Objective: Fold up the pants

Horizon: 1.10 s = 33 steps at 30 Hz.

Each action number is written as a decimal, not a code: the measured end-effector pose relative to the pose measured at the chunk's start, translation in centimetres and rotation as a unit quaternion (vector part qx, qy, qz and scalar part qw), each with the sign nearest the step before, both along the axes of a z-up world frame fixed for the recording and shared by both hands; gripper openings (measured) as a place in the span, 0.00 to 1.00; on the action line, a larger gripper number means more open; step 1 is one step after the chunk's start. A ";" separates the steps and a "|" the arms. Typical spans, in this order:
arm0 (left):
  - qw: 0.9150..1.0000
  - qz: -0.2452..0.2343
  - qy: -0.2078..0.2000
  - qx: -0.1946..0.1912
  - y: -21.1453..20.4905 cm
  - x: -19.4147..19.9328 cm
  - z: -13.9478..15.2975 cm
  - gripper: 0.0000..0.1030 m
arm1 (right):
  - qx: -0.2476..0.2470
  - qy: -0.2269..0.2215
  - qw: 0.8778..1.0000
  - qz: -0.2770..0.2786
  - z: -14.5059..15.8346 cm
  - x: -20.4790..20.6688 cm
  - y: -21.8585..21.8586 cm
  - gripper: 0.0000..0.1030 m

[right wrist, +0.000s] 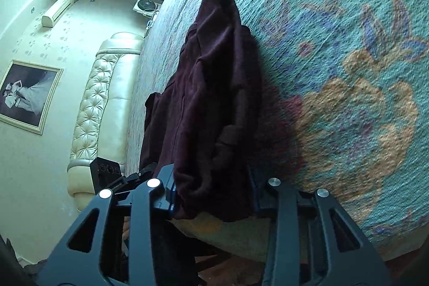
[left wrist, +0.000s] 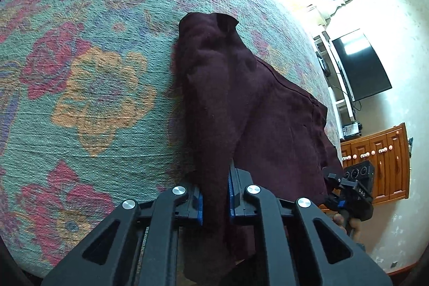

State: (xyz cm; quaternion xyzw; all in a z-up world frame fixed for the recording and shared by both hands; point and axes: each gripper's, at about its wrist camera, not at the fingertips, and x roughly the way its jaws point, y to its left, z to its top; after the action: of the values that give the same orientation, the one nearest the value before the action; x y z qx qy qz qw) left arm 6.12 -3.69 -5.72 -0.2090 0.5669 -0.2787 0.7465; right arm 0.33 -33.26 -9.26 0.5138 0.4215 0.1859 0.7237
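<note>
Slip risk: because my left gripper (left wrist: 214, 203) pinches only a narrow bunch of the maroon pants (left wrist: 241, 103), it could pull free.
Right gripper (right wrist: 211, 203): jaws wider, closed on a thick wad; uneven tension could skew the fold.
Pants: draped on the floral bedspread (left wrist: 88, 87), near its edge.
Count: one pants, two grippers.

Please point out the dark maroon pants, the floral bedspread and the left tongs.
dark maroon cloth pants (left wrist: 214, 103), left wrist view, on the raised fold.
teal woven floral bedspread (left wrist: 88, 87), left wrist view, on an orange flower.
left tongs (left wrist: 214, 201), left wrist view, between the blue-padded tips.
</note>
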 end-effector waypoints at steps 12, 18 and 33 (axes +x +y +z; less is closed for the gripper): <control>0.996 0.021 -0.051 0.075 4.1 -0.2 2.2 0.11 | -0.005 -0.001 0.998 0.060 1.1 2.4 5.7 0.36; 0.993 0.050 -0.047 0.091 7.6 -0.5 2.5 0.11 | -0.011 -0.004 0.995 0.100 2.1 4.4 9.8 0.36; 0.988 0.072 -0.057 0.121 13.2 -1.3 1.8 0.12 | -0.008 -0.004 0.989 0.149 2.4 6.3 15.1 0.36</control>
State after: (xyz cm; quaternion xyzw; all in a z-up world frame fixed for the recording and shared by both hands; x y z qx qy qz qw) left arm 4.81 9.52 -3.91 -0.1408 0.5362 -0.1649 0.8158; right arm 6.60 -18.13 -6.87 0.4389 0.4922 0.2907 0.6933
